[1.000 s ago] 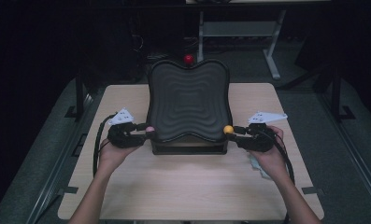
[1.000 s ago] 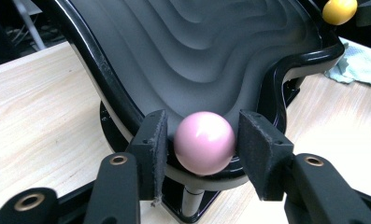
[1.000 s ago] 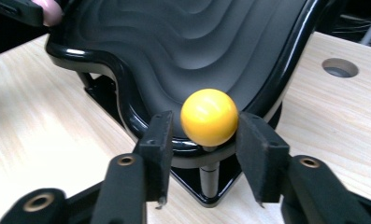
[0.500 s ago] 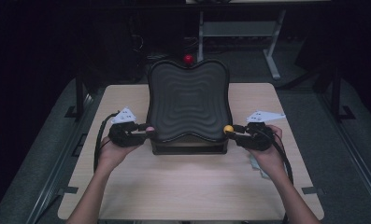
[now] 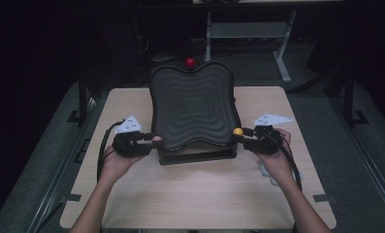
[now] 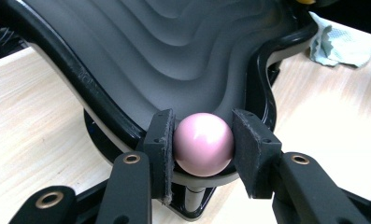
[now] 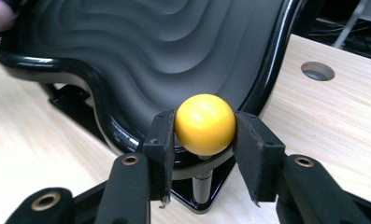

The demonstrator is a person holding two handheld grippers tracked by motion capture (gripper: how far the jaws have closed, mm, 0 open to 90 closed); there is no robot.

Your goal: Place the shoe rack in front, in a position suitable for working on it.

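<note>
The wavy black tray (image 5: 195, 109) sits mid-table, tilted up at the back, nothing resting in it. The pink knob (image 6: 203, 143) is clamped by the left gripper (image 6: 203, 147), whose jaws have just been closing, and the yellow knob (image 7: 204, 123) by the right gripper (image 7: 204, 130).

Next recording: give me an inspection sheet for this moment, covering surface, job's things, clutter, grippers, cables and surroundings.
Surface: pale wooden table, with a round hole in it.
Job's things: black wavy tray tilted on a stand; pink ball and yellow ball on posts at its near corners, red ball at its far edge.
Clutter: crumpled pale cloth on the table beside the tray.
Grippers: left gripper has just been closing, its pads now on the pink ball; right gripper clamps the yellow ball.
Cables: black cable loops from the left gripper.
Surroundings: dark room; grey metal frame behind the table.
</note>
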